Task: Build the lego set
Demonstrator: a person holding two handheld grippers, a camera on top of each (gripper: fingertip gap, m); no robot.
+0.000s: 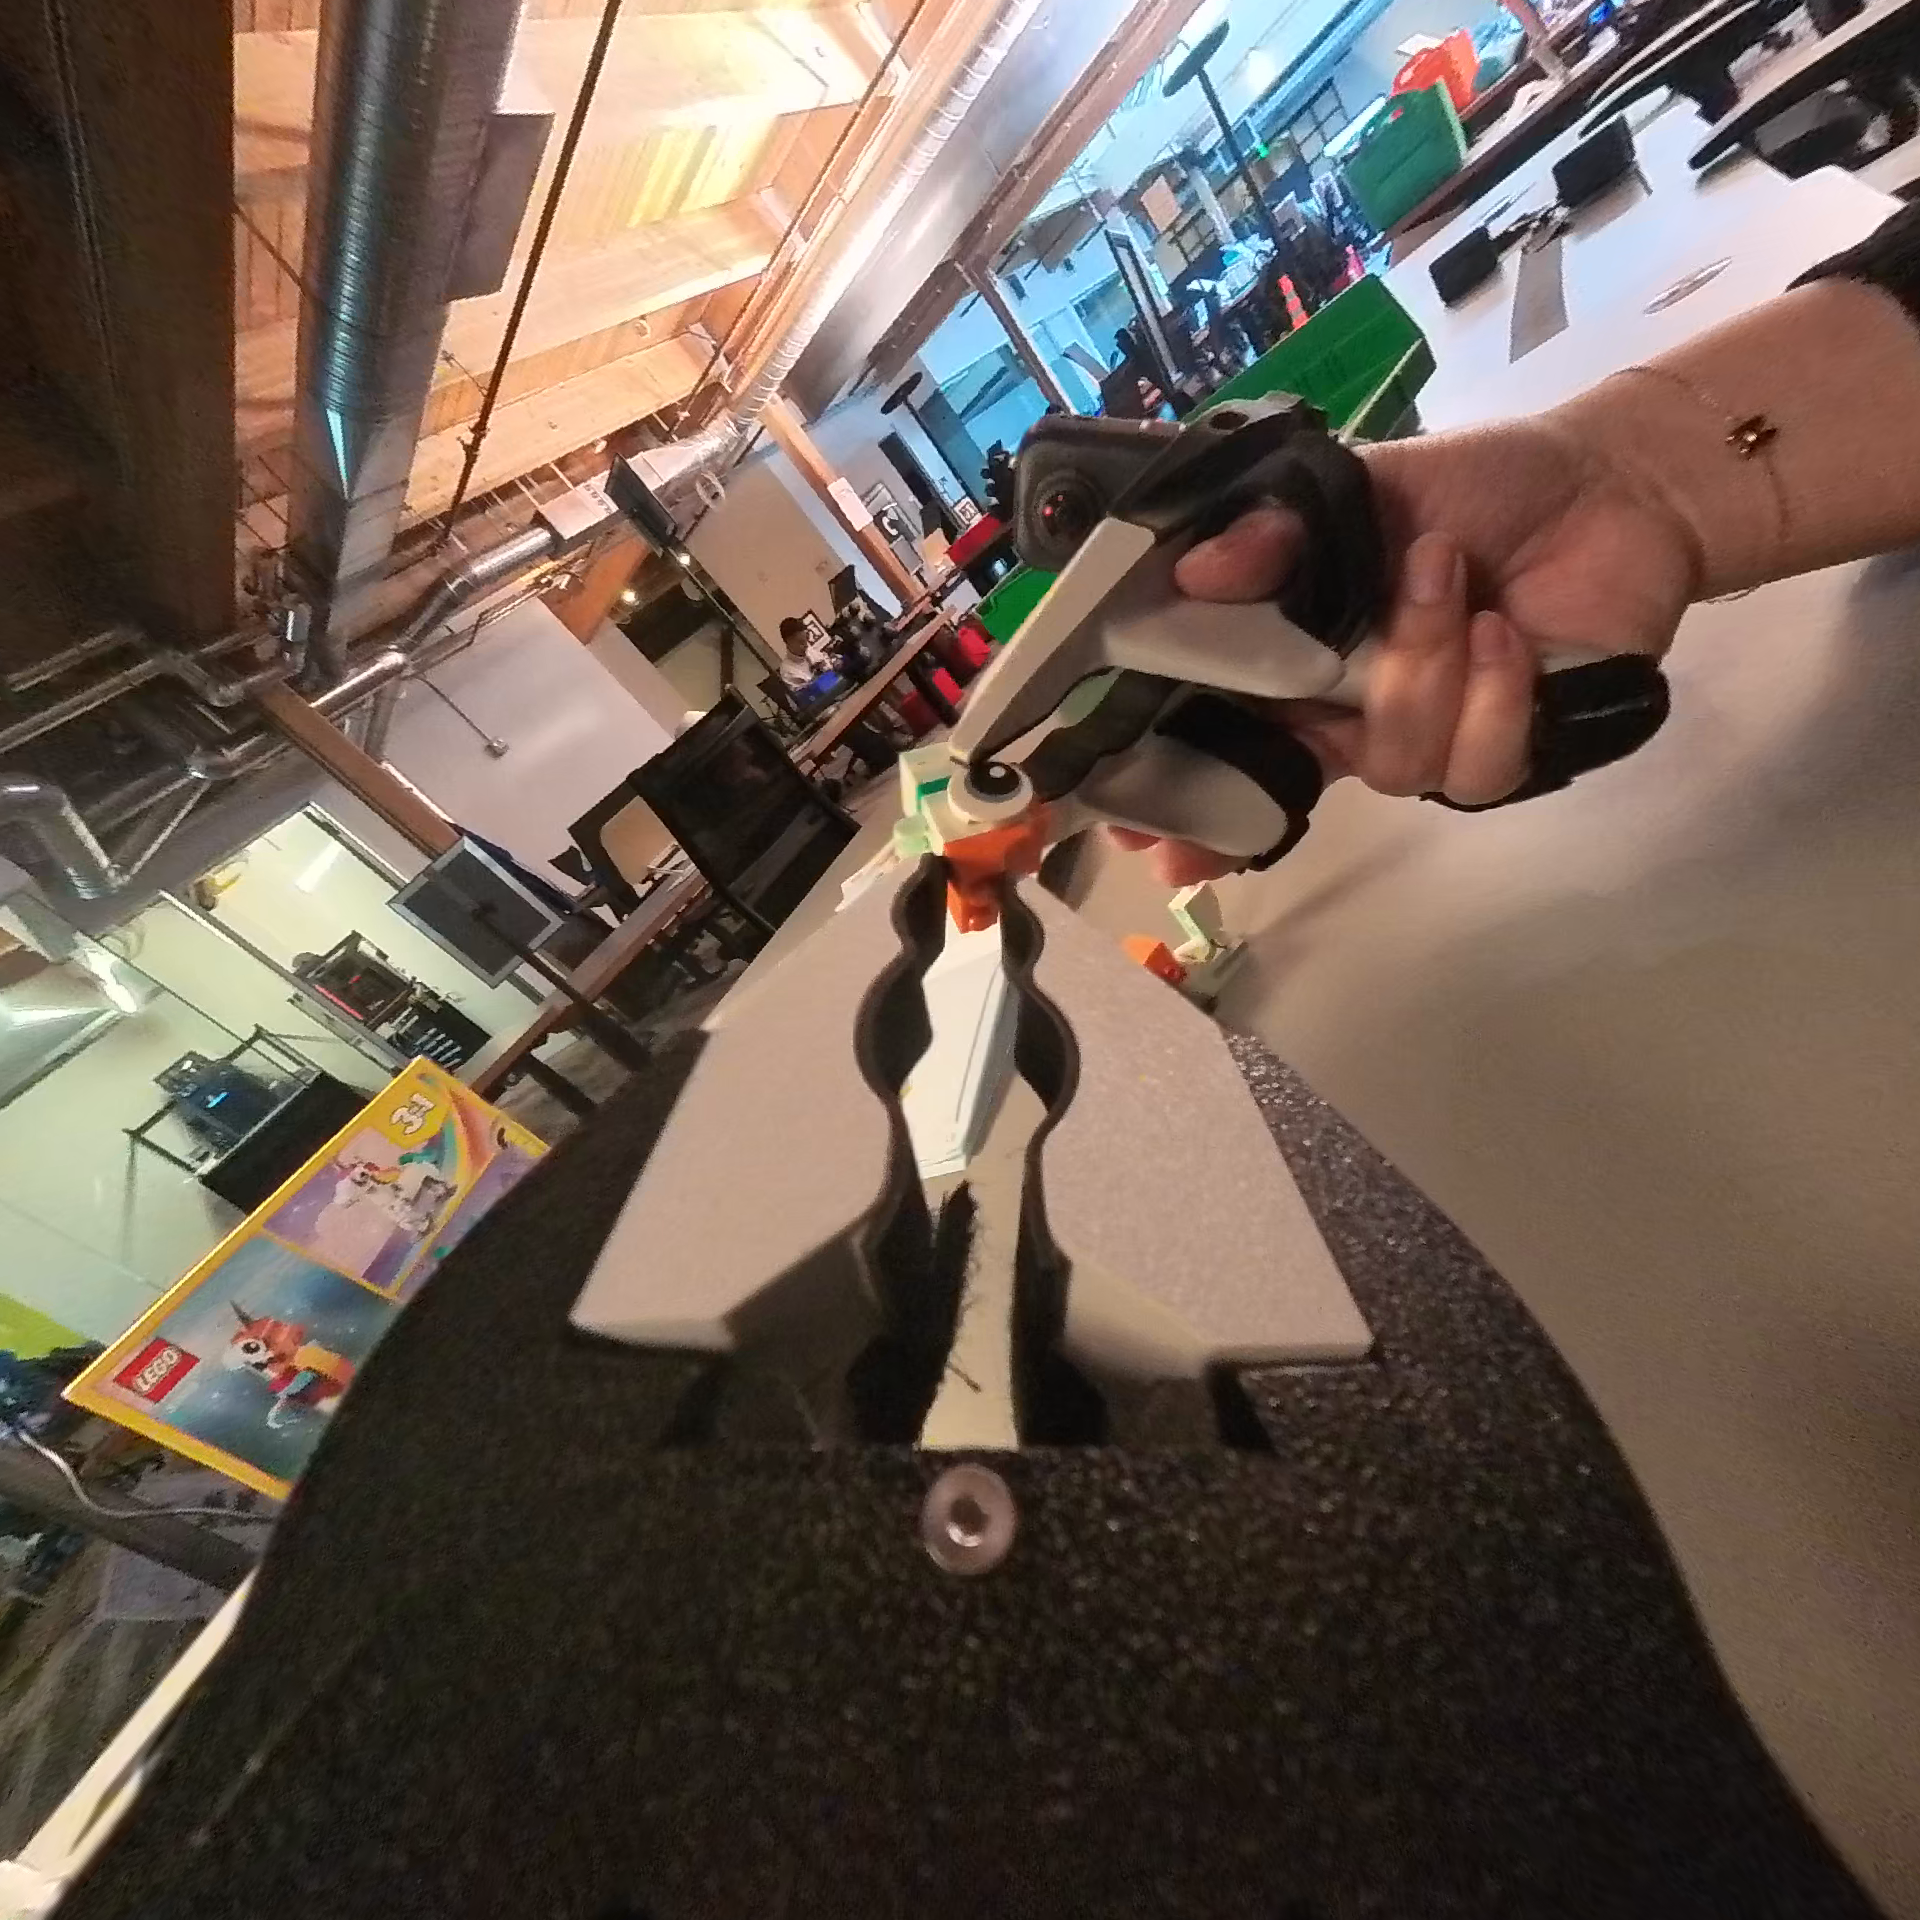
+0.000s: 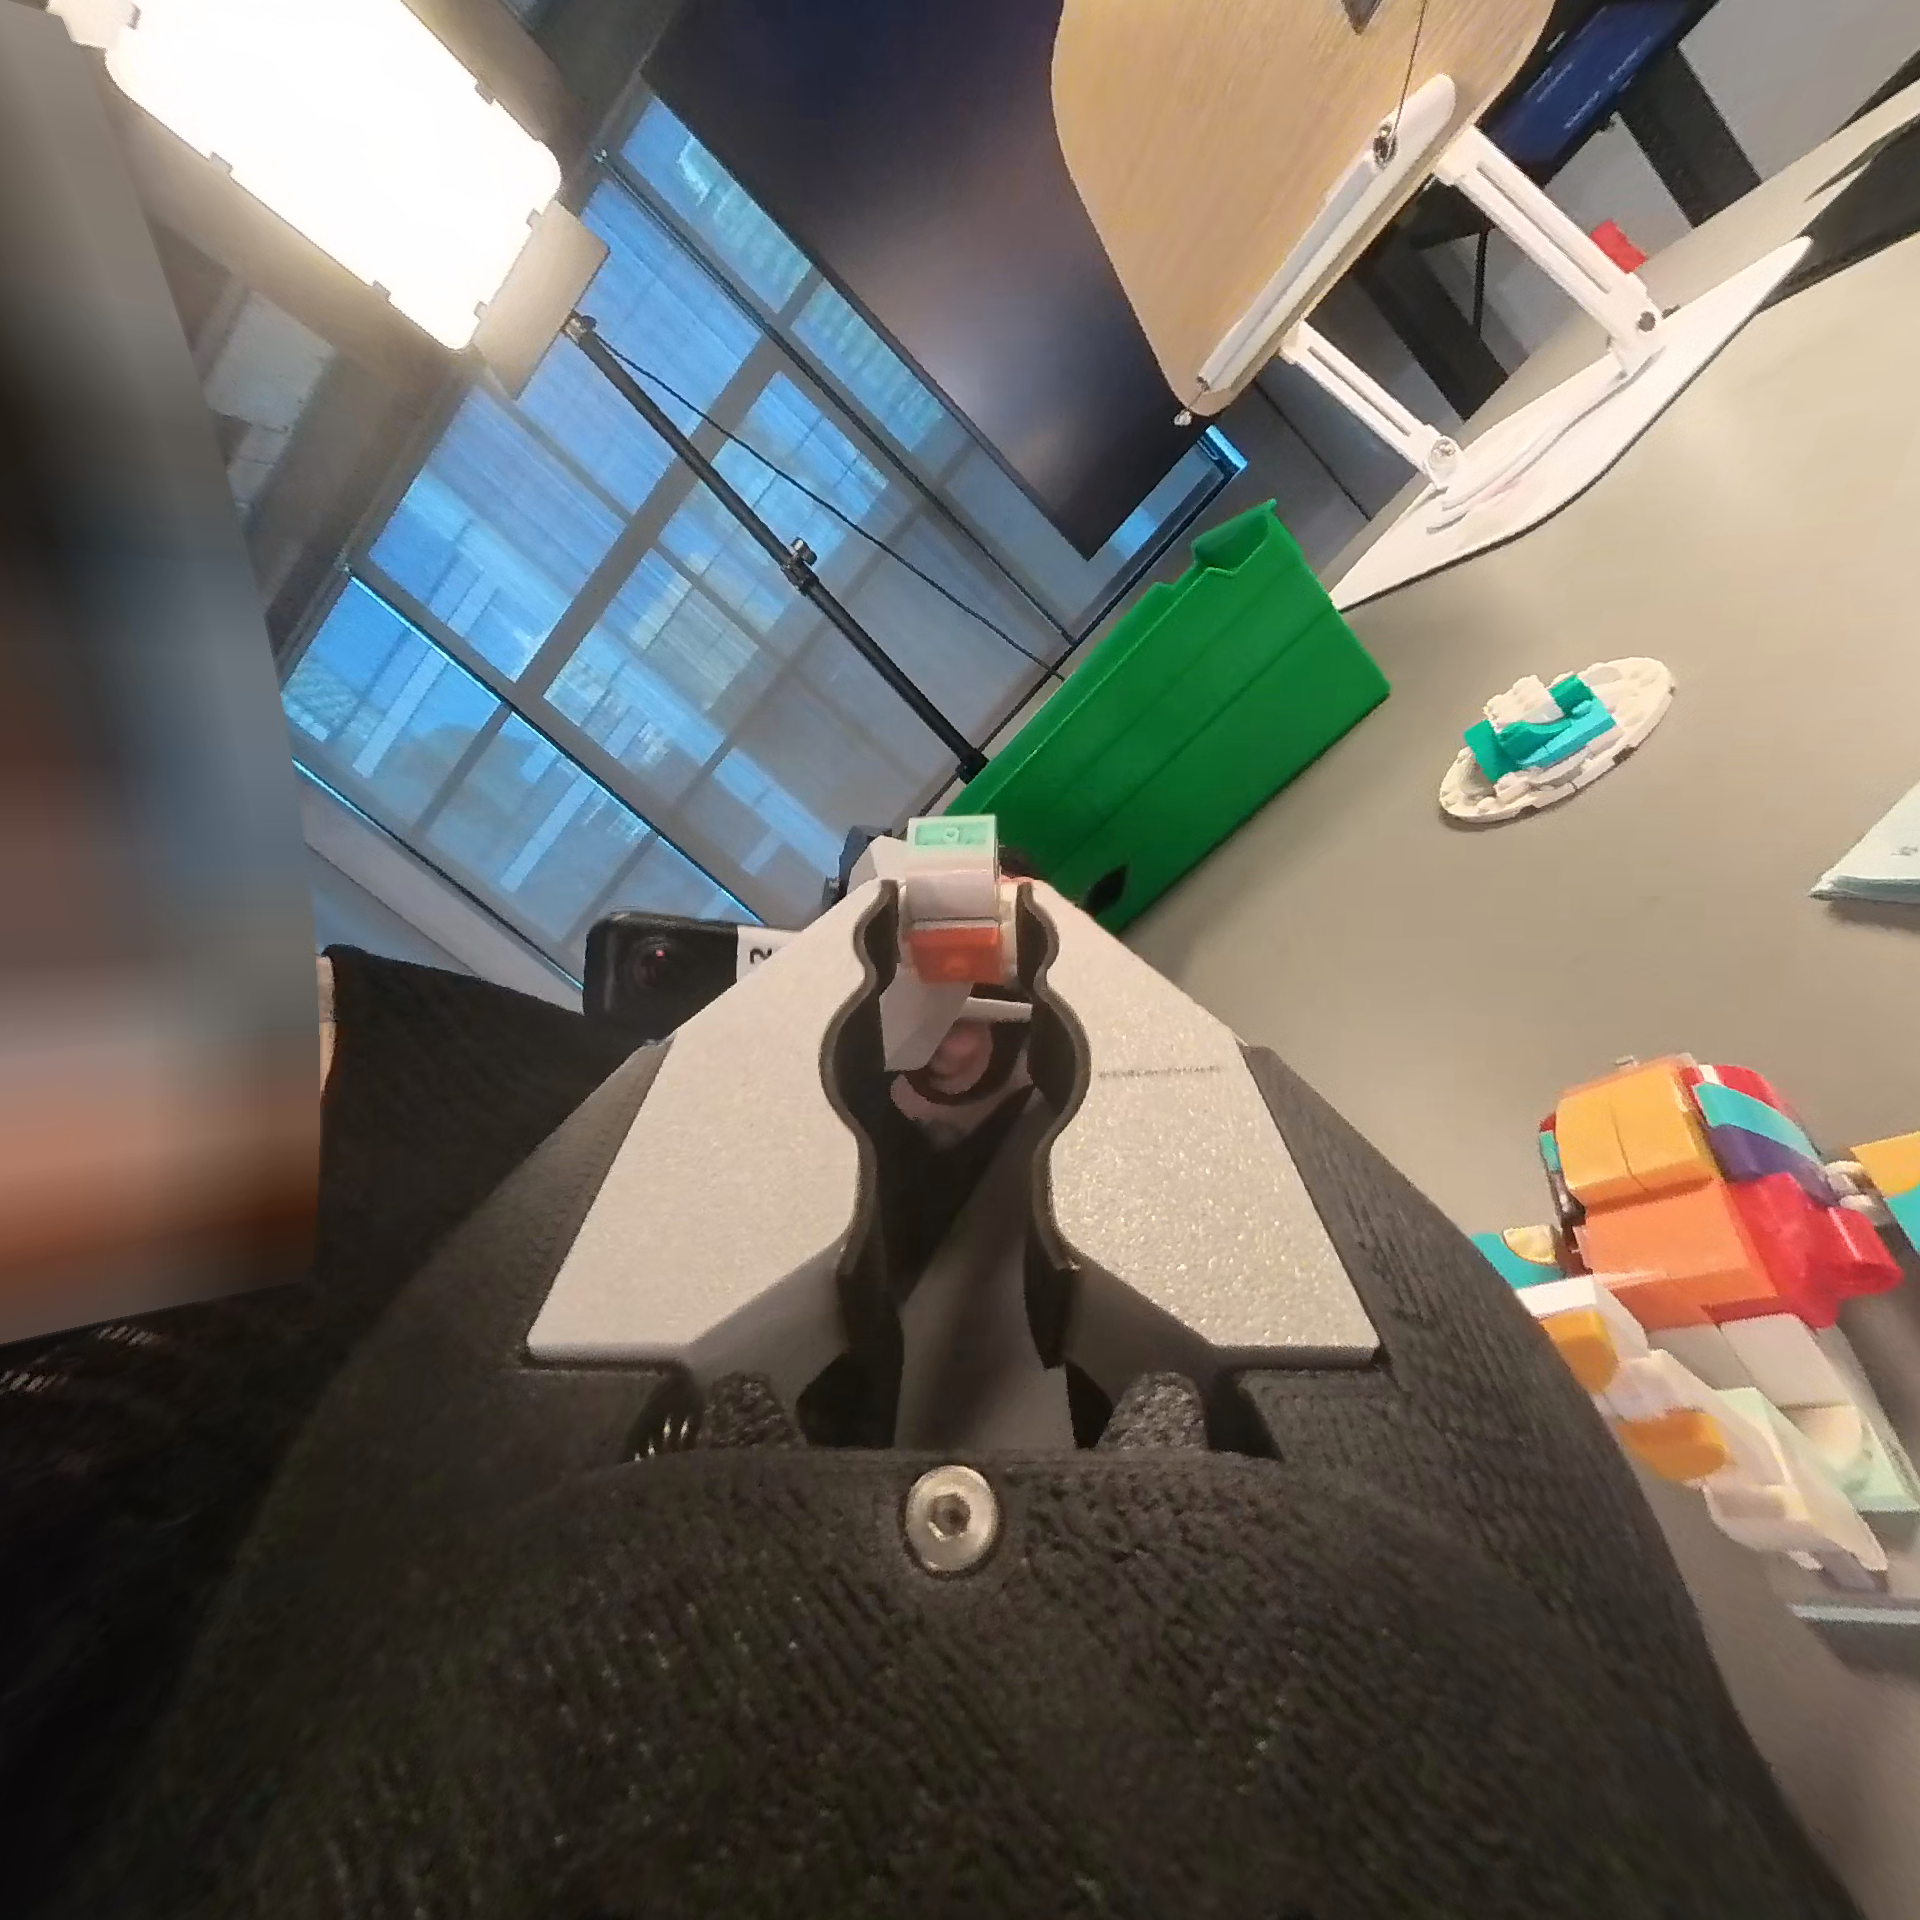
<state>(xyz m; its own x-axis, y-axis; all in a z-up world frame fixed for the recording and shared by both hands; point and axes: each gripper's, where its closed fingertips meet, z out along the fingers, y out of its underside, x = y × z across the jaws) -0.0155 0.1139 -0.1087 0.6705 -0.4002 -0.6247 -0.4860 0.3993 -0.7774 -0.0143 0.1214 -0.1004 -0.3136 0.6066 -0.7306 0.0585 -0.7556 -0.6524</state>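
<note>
Orange, white and mint lego piece (image 2: 954,914) is hanging above the grey counter (image 2: 1558,935), both grippers pinching it: right gripper (image 2: 956,920) fingers and left gripper (image 1: 971,894) fingers gripping its ends.

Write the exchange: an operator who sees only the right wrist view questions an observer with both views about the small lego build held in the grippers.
Operator: My right gripper clamps the small build. Is the left gripper on it too?
Observer: Yes, the left gripper pinches its orange end from the opposite side.
Operator: I can't find the set's box. Is it anywhere?
Observer: The lego box lies flat at the lower left of the left wrist view.
</note>
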